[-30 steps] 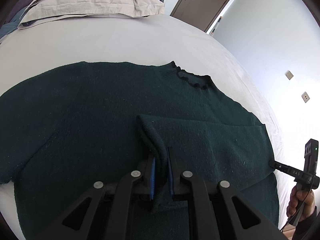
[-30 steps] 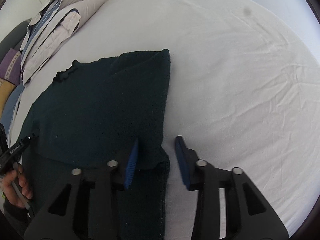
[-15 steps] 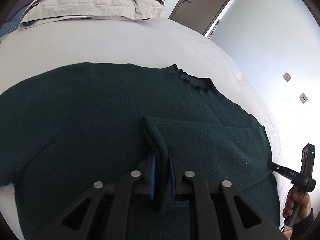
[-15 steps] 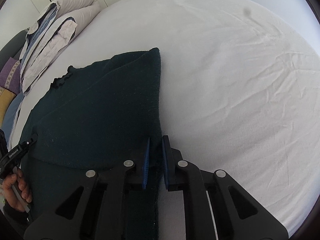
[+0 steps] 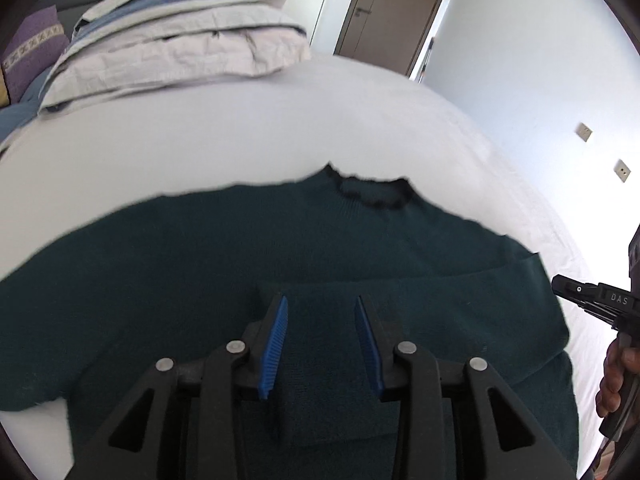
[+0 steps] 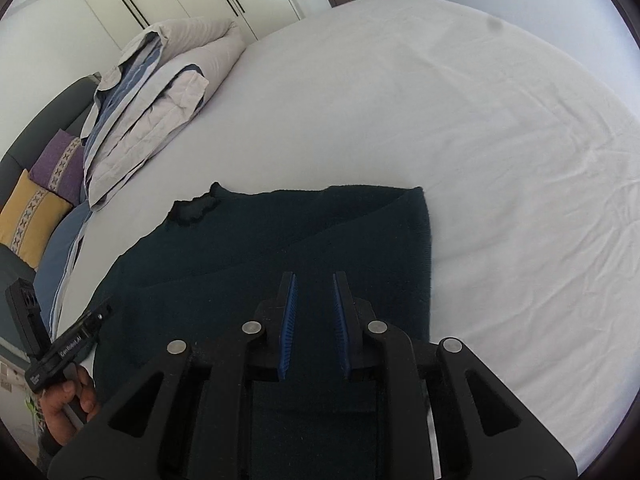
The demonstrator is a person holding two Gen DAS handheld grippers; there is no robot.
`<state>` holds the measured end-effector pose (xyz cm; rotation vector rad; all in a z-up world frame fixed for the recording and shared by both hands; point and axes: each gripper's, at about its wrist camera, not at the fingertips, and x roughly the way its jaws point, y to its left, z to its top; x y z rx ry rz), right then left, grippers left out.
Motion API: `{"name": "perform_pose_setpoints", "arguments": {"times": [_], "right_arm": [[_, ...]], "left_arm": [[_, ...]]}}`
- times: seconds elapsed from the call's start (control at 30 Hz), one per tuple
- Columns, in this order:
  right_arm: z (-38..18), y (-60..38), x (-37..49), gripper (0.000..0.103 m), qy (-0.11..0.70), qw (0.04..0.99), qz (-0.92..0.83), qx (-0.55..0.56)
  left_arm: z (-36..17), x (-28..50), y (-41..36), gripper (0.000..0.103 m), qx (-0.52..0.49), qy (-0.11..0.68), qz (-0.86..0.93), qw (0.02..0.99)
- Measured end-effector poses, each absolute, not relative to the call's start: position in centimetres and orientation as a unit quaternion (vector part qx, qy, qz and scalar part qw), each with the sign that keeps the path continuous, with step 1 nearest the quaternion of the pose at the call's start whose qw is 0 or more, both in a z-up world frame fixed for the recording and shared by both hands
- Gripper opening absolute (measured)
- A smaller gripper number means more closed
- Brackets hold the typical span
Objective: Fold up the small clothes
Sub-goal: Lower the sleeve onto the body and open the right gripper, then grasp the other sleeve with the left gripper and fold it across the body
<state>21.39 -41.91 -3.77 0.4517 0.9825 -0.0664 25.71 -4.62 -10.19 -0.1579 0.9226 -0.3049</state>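
Dark green knitted wool makes up the small sweater (image 5: pixel 224 264), which lies flat on the white bed sheet (image 5: pixel 240 136) with its ruffled black collar (image 5: pixel 372 192) pointing away from both cameras. Its right sleeve (image 5: pixel 440 300) is already folded across the chest, its cuff ending just ahead of the left gripper (image 5: pixel 320 340). The other sleeve is spread out to the left, its long axis running sideways, so the left gripper looks the nearer tool for that fold. Both grippers are parted and hold nothing: the left one hangs over the middle of the body with blue pads (image 5: pixel 276 344) wide apart, and the right gripper (image 6: pixel 314 320) hovers over the folded right side with a narrower gap. Beyond the collar, a stack of folded grey and blue bedding (image 5: pixel 180 40) sits at the head of the bed, well apart from the sweater.
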Motion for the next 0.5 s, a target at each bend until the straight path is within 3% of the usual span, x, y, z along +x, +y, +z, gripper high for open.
{"name": "perform_pose_setpoints", "arguments": {"times": [0.07,0.23,0.43,0.5], "right_arm": [[-5.5,-42.3,22.4,0.017,0.483,0.849,-0.050,0.206],[-8.0,-44.1,21.9,0.014,0.452,0.863,-0.021,0.223],[-5.2,-44.5,21.2,0.019,0.411,0.876,-0.015,0.252],[-5.8,-44.1,21.9,0.041,0.441,0.868,-0.034,0.227]], "left_arm": [[-11.0,26.2,-4.3,0.032,-0.076,0.450,-0.133,0.880],[-11.8,26.3,-4.5,0.032,-0.058,0.442,-0.138,0.885],[-11.9,26.6,-4.4,0.035,-0.066,0.435,-0.142,0.887],[-11.9,26.7,-4.6,0.036,-0.063,0.434,-0.144,0.887]]}}
